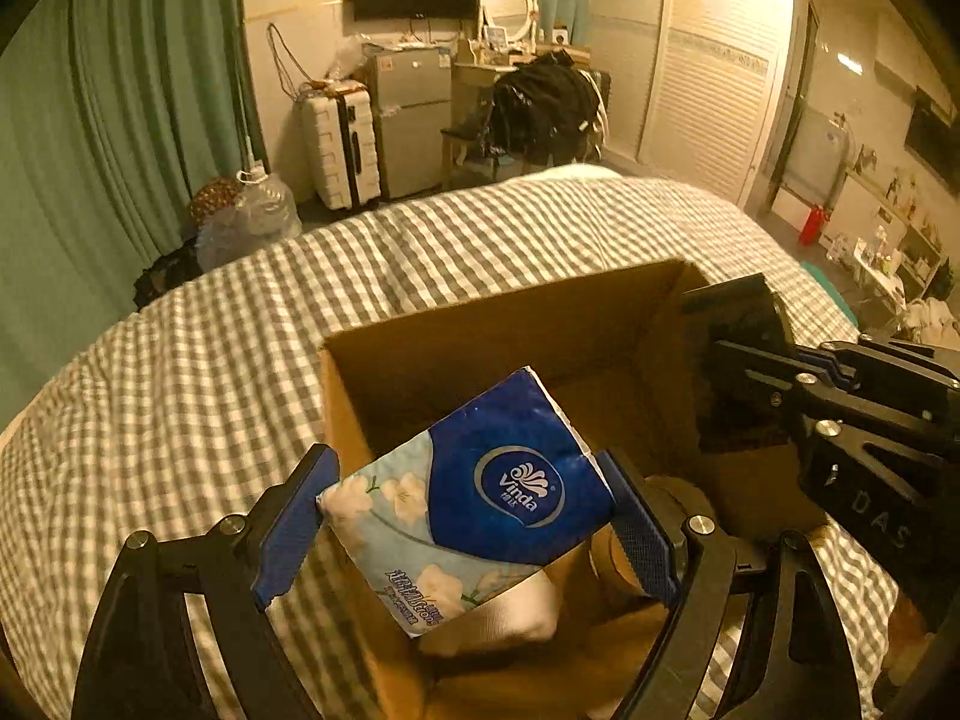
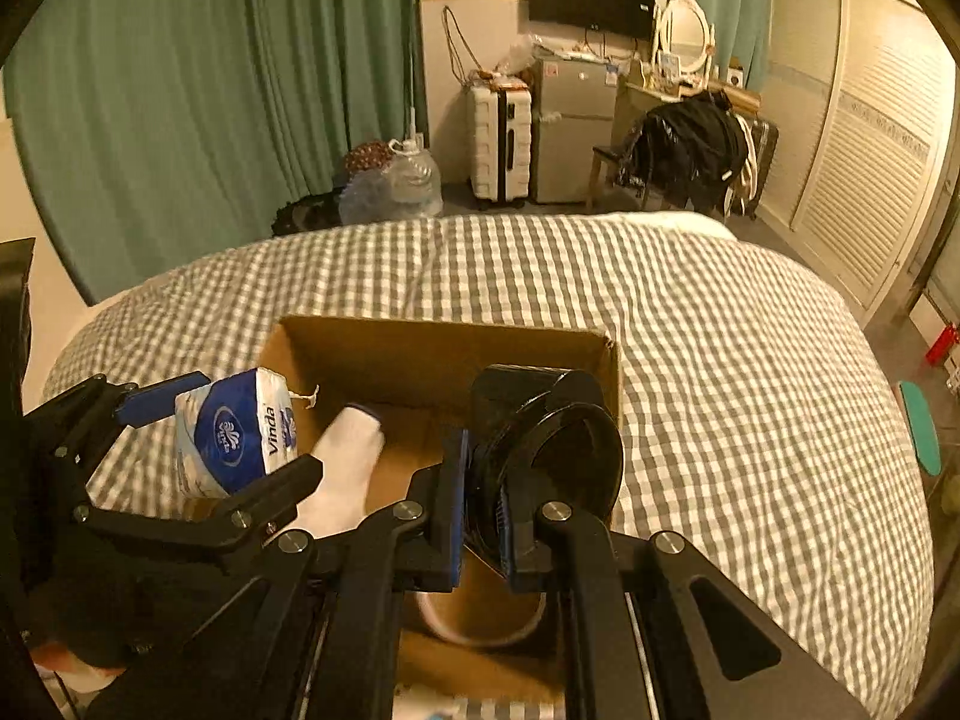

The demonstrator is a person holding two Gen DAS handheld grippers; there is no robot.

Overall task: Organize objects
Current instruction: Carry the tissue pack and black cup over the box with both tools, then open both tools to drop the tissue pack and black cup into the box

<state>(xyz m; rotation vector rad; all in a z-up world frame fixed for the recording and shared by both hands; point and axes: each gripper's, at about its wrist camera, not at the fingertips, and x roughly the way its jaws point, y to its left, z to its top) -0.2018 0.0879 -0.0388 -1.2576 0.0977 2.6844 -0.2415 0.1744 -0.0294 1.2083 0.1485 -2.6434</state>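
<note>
An open cardboard box (image 1: 480,312) sits on the checked bed cover. My left gripper (image 1: 465,459) is shut on a blue Vinda tissue pack (image 1: 498,492), tilted over the box's near left corner. The pack (image 2: 234,438) also shows between the left gripper (image 2: 231,435) fingers in the right wrist view. My right gripper (image 2: 485,510) is shut on a black round fan-like object (image 2: 552,438) over the right side of the box (image 2: 444,330). In the left wrist view that gripper (image 1: 750,360) reaches in from the right. A white sock (image 2: 348,468) and a brown tape roll (image 2: 480,624) lie inside the box.
The grey-checked bed cover (image 2: 720,360) stretches away on all sides of the box. Beyond the bed stand a white suitcase (image 2: 501,138), a small fridge (image 2: 570,132), a chair piled with dark clothes (image 2: 690,150), green curtains (image 2: 210,90) and louvred wardrobe doors (image 2: 870,150).
</note>
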